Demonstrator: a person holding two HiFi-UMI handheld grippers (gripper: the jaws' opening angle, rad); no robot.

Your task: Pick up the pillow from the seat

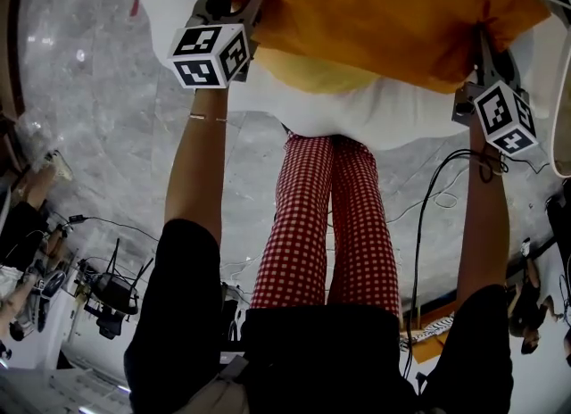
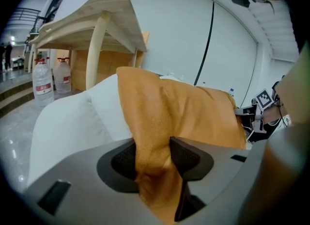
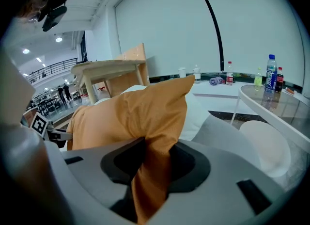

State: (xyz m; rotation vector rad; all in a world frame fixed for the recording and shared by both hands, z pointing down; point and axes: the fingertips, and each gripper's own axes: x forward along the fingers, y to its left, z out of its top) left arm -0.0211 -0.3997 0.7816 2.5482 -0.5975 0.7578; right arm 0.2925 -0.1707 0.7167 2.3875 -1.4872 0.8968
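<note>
An orange pillow (image 1: 384, 11) lies across a white cushioned seat (image 1: 357, 113) at the top of the head view. My left gripper (image 1: 239, 6) holds its left corner and my right gripper (image 1: 486, 51) its right corner. In the left gripper view the orange pillow (image 2: 184, 112) is bunched and pinched between the dark pads of my left gripper (image 2: 154, 158). The right gripper view shows the same: a fold of the pillow (image 3: 131, 112) is squeezed in my right gripper (image 3: 154, 163). The white seat (image 2: 63, 117) shows behind the pillow.
A wooden table (image 2: 92, 20) stands behind the seat, with large water bottles (image 2: 43, 81) on the floor beside it. A glass table (image 3: 271, 103) carrying drink bottles (image 3: 271, 76) is on the right. A black cable (image 1: 428, 198) trails over the marble floor by my red-checked legs (image 1: 321, 225).
</note>
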